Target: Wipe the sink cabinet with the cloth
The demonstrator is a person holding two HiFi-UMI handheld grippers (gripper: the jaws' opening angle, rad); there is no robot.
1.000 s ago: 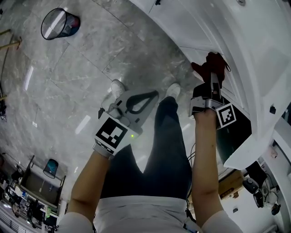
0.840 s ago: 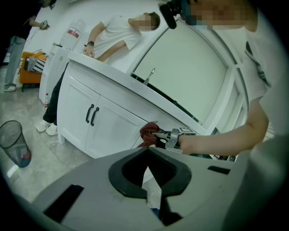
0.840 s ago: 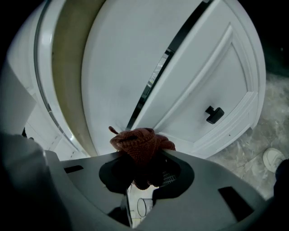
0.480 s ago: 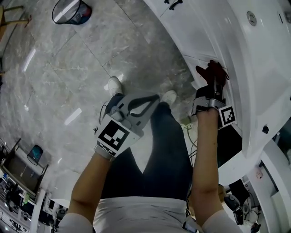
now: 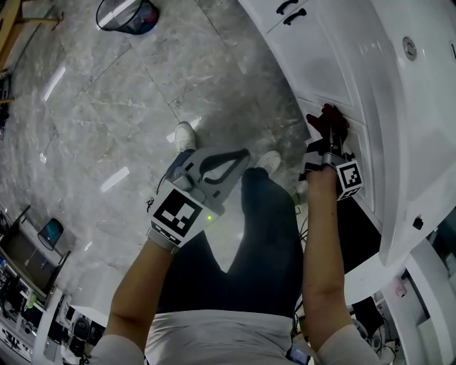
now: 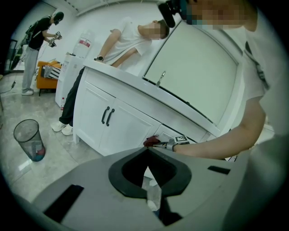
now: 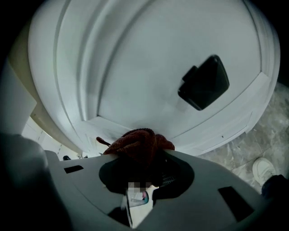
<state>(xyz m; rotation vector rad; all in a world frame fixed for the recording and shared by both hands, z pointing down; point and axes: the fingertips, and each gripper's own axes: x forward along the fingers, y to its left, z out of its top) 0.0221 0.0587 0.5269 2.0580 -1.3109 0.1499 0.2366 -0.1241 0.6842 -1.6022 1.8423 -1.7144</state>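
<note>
A dark red cloth [image 5: 328,116] is pressed against the white sink cabinet's front [image 5: 313,64], and my right gripper [image 5: 330,137] is shut on it. In the right gripper view the cloth [image 7: 137,139] bulges out of the right gripper [image 7: 141,149] and touches a white door panel [image 7: 149,76] below a black handle [image 7: 204,83]. My left gripper [image 5: 241,152] hangs over the floor, left of the cabinet, shut and holding nothing. The left gripper view shows the left gripper [image 6: 147,150] pointing toward the cloth [image 6: 151,141] and the cabinet [image 6: 122,131].
A mesh waste bin [image 5: 128,14] stands on the grey marble floor [image 5: 107,107] at the far left. My legs and white shoes [image 5: 185,134] are between the grippers. A dark cabinet opening [image 5: 356,228] lies below my right arm. Other people stand beyond the counter [image 6: 135,85].
The head view has swung, bringing two black door handles into sight. My right gripper keeps the cloth against the cabinet front and has shifted slightly along it. The left gripper has hardly moved.
</note>
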